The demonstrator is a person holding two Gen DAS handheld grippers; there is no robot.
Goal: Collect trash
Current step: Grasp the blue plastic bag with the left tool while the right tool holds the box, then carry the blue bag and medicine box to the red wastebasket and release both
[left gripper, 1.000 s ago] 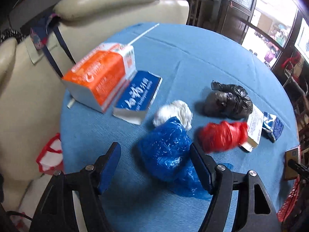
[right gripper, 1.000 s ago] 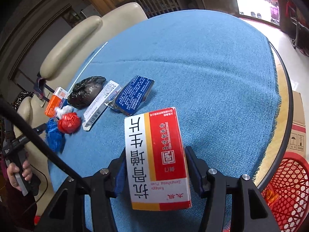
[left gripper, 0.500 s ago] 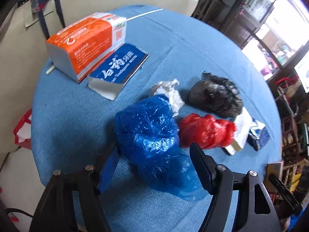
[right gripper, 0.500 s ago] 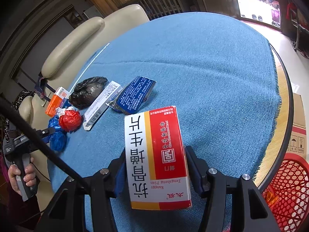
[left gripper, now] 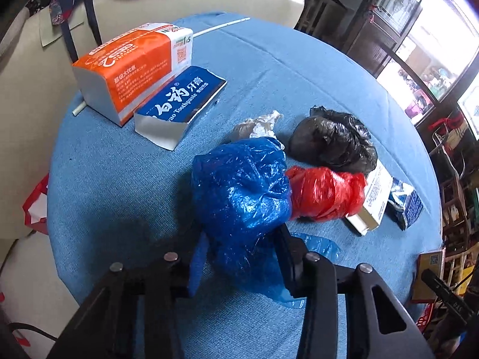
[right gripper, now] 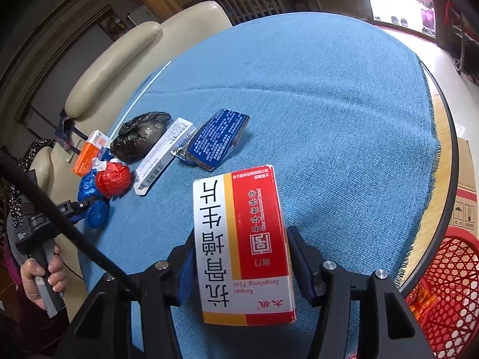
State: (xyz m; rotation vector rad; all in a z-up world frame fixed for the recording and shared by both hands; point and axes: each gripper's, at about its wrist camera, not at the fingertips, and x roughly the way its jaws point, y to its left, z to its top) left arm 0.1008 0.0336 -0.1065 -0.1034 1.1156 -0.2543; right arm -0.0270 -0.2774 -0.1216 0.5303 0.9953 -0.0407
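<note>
My left gripper (left gripper: 239, 257) is shut on a crumpled blue plastic bag (left gripper: 242, 191) on the blue tablecloth (left gripper: 119, 197). A red bag (left gripper: 326, 193), a black bag (left gripper: 335, 137) and a white paper wad (left gripper: 257, 122) lie just beyond it. My right gripper (right gripper: 241, 257) is shut on a red, white and yellow medicine box (right gripper: 239, 239), held above the table near its front edge. The right wrist view also shows the blue bag (right gripper: 89, 191), the red bag (right gripper: 113, 179) and the left gripper (right gripper: 74, 209) at far left.
An orange tissue pack (left gripper: 131, 68), a blue toothpaste box (left gripper: 179, 101), a white carton (left gripper: 371, 200), a blue foil packet (left gripper: 407, 200) and a white straw (left gripper: 221, 25) lie on the table. A red mesh basket (right gripper: 443, 293) stands beside the table. A cream sofa (left gripper: 30, 89) is behind.
My left gripper moved forward over the blue bag and closed on it. The right gripper held the medicine box almost still.
</note>
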